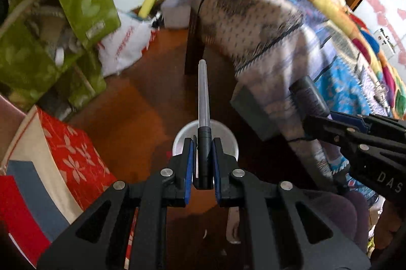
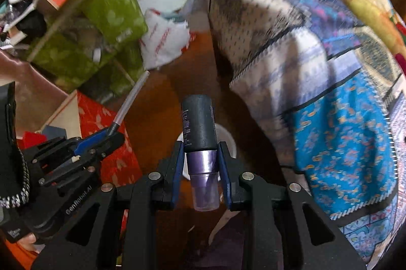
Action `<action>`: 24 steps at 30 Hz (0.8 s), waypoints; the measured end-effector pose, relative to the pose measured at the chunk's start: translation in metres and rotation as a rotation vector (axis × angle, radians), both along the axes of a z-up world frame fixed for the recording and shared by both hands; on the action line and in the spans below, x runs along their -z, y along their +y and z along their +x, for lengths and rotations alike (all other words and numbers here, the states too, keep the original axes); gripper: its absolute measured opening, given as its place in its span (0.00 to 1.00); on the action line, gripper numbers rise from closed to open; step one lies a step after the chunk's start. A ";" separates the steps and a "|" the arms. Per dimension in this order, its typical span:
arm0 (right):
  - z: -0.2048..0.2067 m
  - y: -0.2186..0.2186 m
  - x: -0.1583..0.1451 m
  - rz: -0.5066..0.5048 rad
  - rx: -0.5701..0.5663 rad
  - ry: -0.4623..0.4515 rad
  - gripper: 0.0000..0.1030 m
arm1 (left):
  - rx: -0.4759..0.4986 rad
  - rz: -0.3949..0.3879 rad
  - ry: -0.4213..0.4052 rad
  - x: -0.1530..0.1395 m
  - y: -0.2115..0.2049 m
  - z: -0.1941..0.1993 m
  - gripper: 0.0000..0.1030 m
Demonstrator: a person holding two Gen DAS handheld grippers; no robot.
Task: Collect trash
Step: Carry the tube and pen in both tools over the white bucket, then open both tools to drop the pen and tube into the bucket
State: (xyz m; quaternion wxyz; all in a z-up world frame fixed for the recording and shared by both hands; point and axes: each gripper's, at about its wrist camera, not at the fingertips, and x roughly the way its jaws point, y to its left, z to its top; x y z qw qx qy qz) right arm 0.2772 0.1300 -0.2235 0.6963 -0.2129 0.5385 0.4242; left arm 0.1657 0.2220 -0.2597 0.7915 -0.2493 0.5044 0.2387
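Holding in left gripper [image 1: 203,156]: a pen [image 1: 203,105] with a clear barrel, pads clamped on its black end.
Holding in right gripper [image 2: 201,168]: a dark tube with a purple cap [image 2: 199,128], fingers clamped on the cap.
White cup [image 1: 229,140]: stands on the brown floor [image 1: 142,105] directly under both grippers; its content is hidden.
Green fabric boxes [image 2: 111,16]: at the left, contents blurred.

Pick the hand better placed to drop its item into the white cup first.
Left, probably. The left gripper holds the pen directly above the white cup, centred on it. The right gripper holds the tube, but the cup there sits slightly off to its right.
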 end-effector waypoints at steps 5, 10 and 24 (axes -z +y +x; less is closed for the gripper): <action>0.009 0.015 0.031 -0.060 -0.001 0.065 0.23 | -0.009 -0.067 0.046 0.030 0.006 0.005 0.13; 0.017 0.026 0.045 -0.057 -0.007 0.145 0.25 | -0.007 -0.079 0.052 0.037 0.010 0.014 0.13; 0.024 0.011 0.037 -0.090 -0.010 0.056 0.42 | 0.048 -0.087 0.108 0.047 0.007 0.043 0.20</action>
